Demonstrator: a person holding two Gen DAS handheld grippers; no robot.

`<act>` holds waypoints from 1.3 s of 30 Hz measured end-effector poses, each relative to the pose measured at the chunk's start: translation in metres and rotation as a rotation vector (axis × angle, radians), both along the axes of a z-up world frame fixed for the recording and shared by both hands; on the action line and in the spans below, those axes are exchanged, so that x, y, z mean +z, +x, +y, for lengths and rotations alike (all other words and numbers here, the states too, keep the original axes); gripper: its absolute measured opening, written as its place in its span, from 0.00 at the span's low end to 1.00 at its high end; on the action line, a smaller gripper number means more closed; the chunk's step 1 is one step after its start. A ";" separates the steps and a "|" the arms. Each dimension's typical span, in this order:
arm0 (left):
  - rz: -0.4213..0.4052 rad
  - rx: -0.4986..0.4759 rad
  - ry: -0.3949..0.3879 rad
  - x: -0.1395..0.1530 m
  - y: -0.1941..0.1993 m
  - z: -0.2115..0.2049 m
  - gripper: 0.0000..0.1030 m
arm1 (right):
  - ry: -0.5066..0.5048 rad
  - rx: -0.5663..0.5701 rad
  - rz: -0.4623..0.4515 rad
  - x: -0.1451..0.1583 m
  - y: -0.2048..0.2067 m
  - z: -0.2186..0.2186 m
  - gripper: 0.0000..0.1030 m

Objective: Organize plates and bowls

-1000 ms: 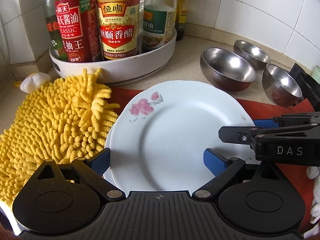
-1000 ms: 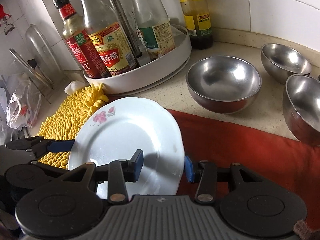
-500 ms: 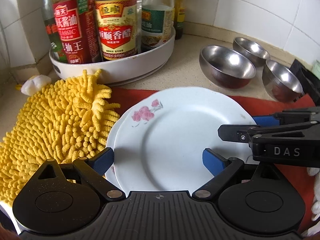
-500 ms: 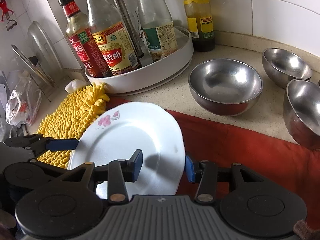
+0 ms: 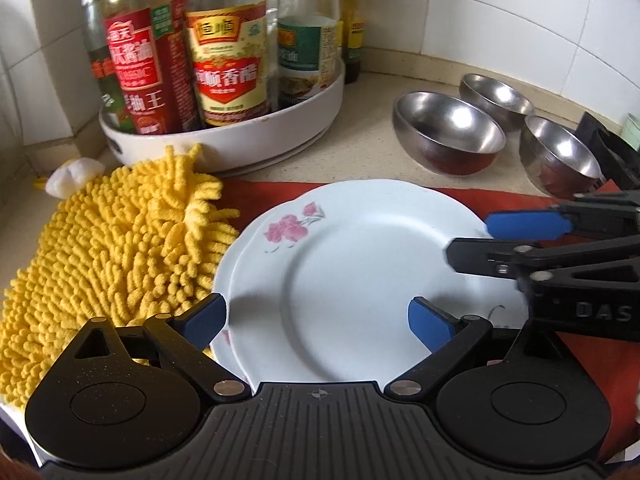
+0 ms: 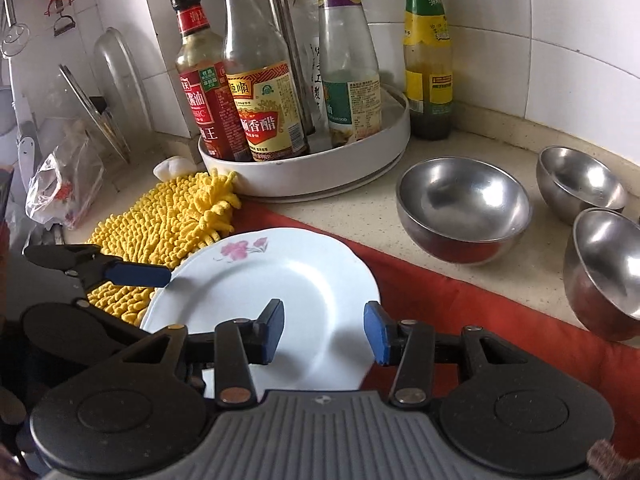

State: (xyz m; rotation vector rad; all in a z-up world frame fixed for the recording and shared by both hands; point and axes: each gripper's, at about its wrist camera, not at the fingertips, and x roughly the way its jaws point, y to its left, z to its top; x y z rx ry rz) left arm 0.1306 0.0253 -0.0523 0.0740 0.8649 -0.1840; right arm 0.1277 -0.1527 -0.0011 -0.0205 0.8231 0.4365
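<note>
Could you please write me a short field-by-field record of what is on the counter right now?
plates: white flowered plate lying on another plate, both on the red cloth
bowls: three steel bowls, upright, empty, apart on the counter
left of plates: yellow mop pad
behind: white tray with sauce bottles
left gripper: open, above the plate
right gripper: open, above the plate's edge
</note>
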 end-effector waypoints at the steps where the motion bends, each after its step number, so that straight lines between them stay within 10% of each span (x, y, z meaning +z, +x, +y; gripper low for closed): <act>1: -0.001 0.000 -0.006 0.002 -0.001 0.001 0.97 | 0.008 -0.005 0.002 0.001 -0.001 -0.002 0.40; 23: -0.092 -0.079 -0.032 0.037 0.054 -0.062 0.97 | 0.106 -0.220 0.045 0.008 0.023 -0.086 0.40; 39: 0.059 -0.192 -0.094 0.012 0.157 -0.085 0.77 | 0.265 -0.393 0.191 -0.017 0.095 -0.107 0.33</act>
